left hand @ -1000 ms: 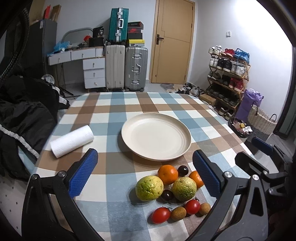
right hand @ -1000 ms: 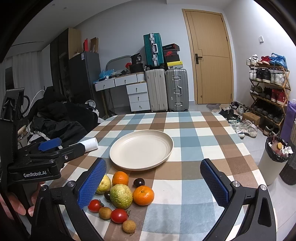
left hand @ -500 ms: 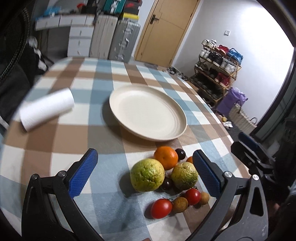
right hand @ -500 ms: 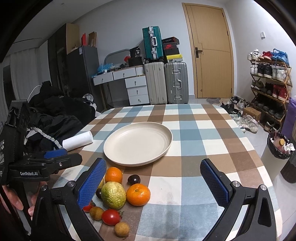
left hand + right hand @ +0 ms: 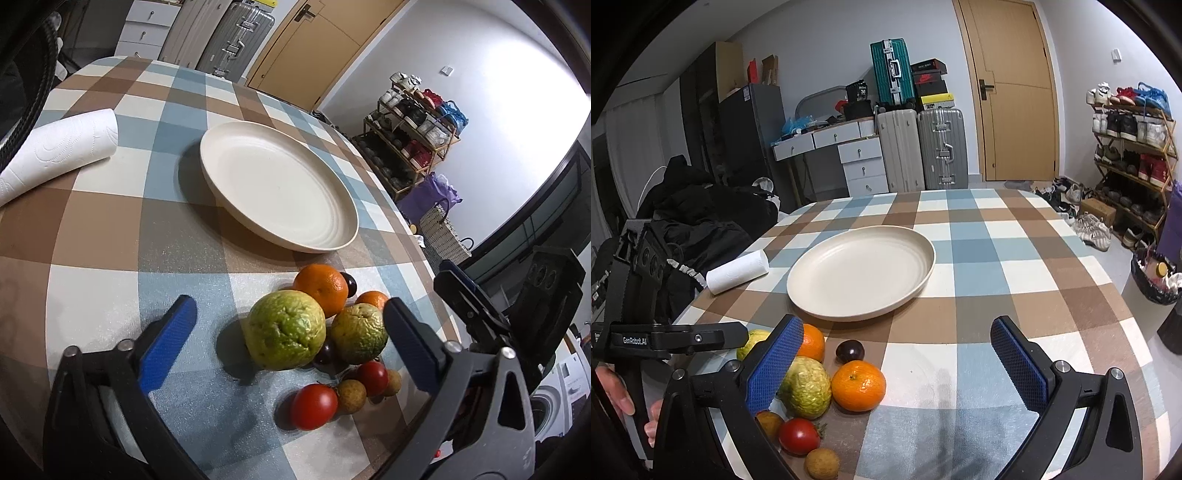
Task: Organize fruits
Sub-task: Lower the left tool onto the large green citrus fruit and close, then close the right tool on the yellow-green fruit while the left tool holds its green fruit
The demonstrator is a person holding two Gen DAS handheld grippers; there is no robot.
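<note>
A cluster of fruit lies on the checked tablecloth in front of an empty cream plate (image 5: 277,188) (image 5: 860,273). It holds two green guavas (image 5: 286,330) (image 5: 807,387), two oranges (image 5: 321,290) (image 5: 858,384), dark plums (image 5: 850,350), red tomatoes (image 5: 314,406) (image 5: 798,435) and small brown longans (image 5: 822,463). My left gripper (image 5: 291,349) is open, low over the table, its blue pads either side of the guavas. My right gripper (image 5: 897,365) is open and empty, just above the right-hand orange.
A white paper towel roll (image 5: 55,151) (image 5: 737,271) lies left of the plate. The table's right edge drops off beside the fruit. Suitcases, drawers, a door and a shoe rack (image 5: 1130,147) stand beyond the table. Black clothing is heaped at the left.
My left gripper has dropped and moved forward toward the fruit, which now sits between its pads. My right gripper has crept forward and lower. No fruit has moved.
</note>
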